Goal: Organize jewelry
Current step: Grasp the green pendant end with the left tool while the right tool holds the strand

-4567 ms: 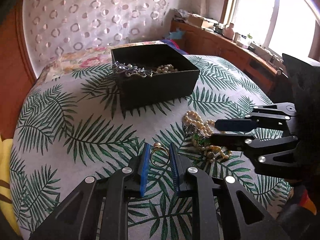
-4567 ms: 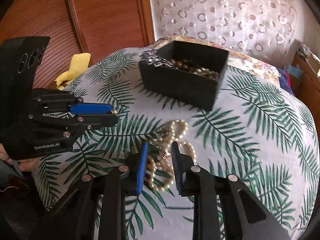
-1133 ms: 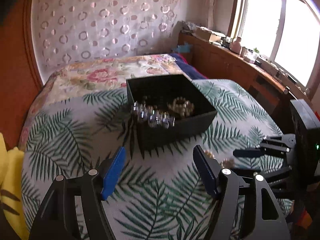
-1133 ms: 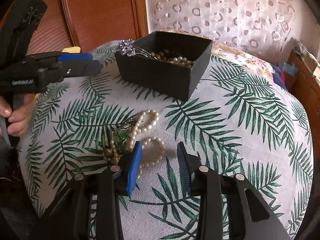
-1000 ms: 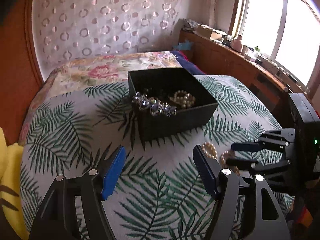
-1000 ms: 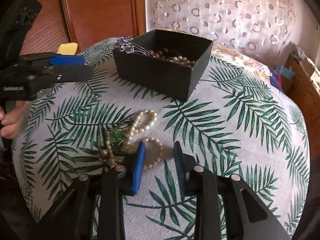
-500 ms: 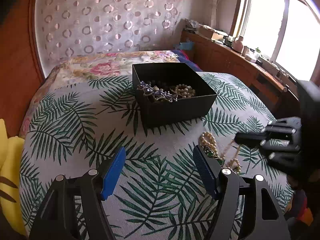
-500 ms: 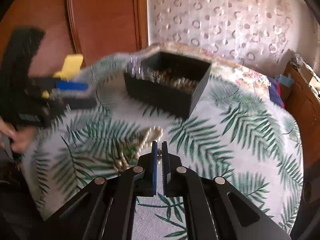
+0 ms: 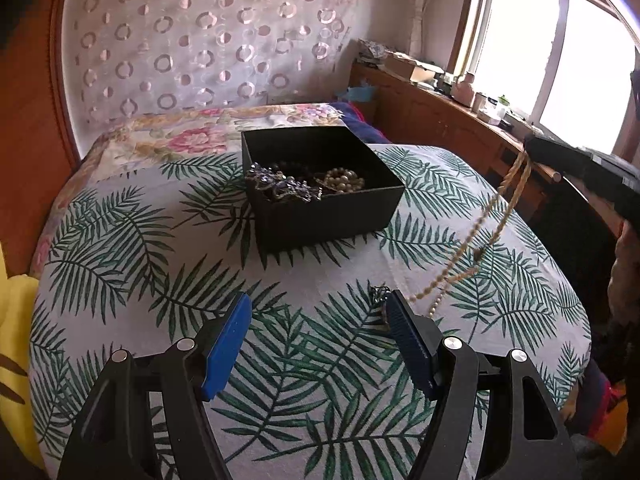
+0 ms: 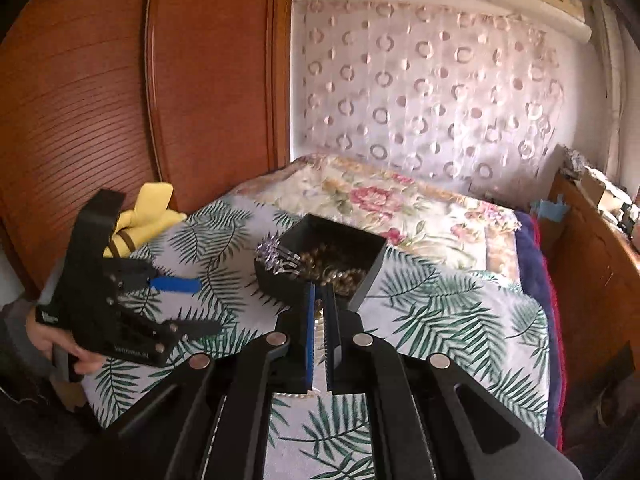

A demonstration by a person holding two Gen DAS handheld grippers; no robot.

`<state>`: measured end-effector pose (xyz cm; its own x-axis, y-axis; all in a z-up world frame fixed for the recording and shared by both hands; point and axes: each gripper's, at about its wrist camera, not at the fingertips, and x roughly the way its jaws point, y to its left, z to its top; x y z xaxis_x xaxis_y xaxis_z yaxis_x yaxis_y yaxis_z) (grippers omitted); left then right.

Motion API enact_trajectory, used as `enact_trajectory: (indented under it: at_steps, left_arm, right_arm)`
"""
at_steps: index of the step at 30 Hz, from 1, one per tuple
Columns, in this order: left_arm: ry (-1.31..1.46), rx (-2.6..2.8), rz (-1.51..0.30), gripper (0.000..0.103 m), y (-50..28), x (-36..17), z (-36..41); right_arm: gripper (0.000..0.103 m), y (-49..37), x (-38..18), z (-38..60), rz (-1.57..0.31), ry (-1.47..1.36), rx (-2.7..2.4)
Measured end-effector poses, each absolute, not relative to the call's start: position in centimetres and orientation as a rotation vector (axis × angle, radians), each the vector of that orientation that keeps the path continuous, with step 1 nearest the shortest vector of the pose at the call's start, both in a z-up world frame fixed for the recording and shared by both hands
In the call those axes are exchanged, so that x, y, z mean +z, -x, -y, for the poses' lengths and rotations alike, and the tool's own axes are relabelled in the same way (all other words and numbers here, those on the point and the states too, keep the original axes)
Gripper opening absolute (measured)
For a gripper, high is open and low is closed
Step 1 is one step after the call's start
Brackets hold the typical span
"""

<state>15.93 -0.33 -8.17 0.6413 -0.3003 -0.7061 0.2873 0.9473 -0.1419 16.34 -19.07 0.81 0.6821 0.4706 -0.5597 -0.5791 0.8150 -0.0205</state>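
Note:
A black open box (image 9: 320,208) stands on the palm-leaf cloth and holds pearls (image 9: 344,178) and a silver crystal piece (image 9: 280,188); it also shows in the right wrist view (image 10: 320,264). My right gripper (image 10: 319,300) is shut on a bead necklace (image 9: 480,236), held high; the strand hangs from it (image 9: 532,152) down to the cloth. My left gripper (image 9: 316,320) is open and empty, low over the cloth in front of the box; it also shows in the right wrist view (image 10: 188,304). A small dark piece (image 9: 378,292) lies by its right fingertip.
The table (image 9: 120,240) is round with edges dropping off left and right. A flowered bed (image 10: 400,200) lies behind it. A yellow cloth (image 10: 148,212) sits at the left, a wooden wardrobe (image 10: 120,80) behind, and a wooden cabinet (image 9: 440,120) under the window.
My right gripper shut on the bead necklace and lifted it off the cloth, rising high toward the box. My left gripper stayed open and drew back a little.

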Motion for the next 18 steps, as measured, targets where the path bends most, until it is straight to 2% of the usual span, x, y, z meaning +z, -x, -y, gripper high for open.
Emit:
enact_trajectory:
  at_steps: [5,11,18]
  left_arm:
    - [0.022,-0.348,-0.825,0.067,-15.9,-8.8,0.9]
    - [0.024,-0.381,-0.855,0.067,-17.0,-9.7,2.3]
    - [0.01,-0.424,-0.893,0.047,-18.4,-10.9,4.8]
  right_arm:
    - [0.005,-16.6,1.2,20.2,-0.558,0.205,0.56]
    - [0.005,-17.3,-1.1,22.1,-0.611,0.197,0.505]
    - [0.005,-18.1,-4.7,23.8,-0.7,0.175,0.473]
